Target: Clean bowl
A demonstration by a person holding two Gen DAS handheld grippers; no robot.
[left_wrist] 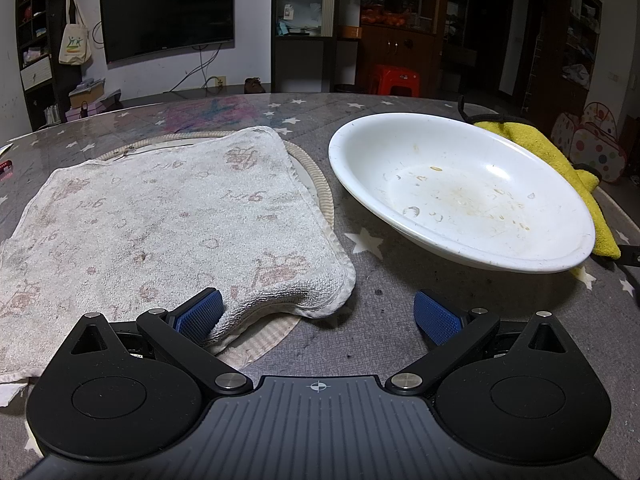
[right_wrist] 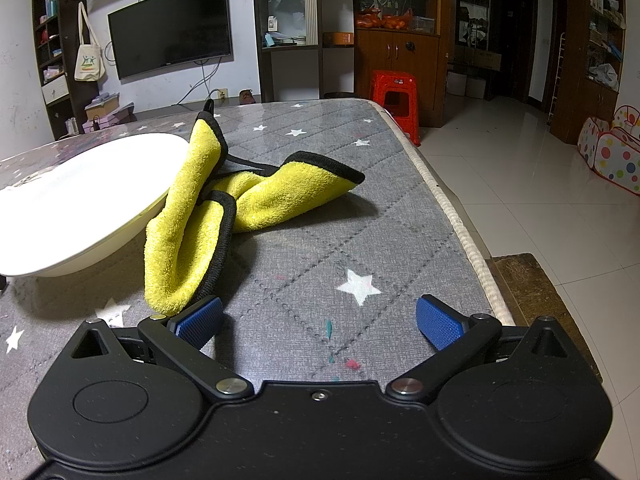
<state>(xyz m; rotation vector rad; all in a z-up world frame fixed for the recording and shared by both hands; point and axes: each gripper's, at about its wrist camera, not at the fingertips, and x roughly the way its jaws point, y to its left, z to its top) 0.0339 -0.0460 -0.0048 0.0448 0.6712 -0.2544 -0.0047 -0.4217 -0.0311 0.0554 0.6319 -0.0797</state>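
The left gripper is spread wide, its two blue pads far apart and angled outward. The left-hand pad lies against the edge of a towel; the right-hand pad touches nothing. Nothing sits in the gap between them.

The right gripper is spread just as wide and holds nothing. Its left-hand pad sits just beside the tip of a yellow cloth, and whether they touch is unclear. Its right-hand pad is free.
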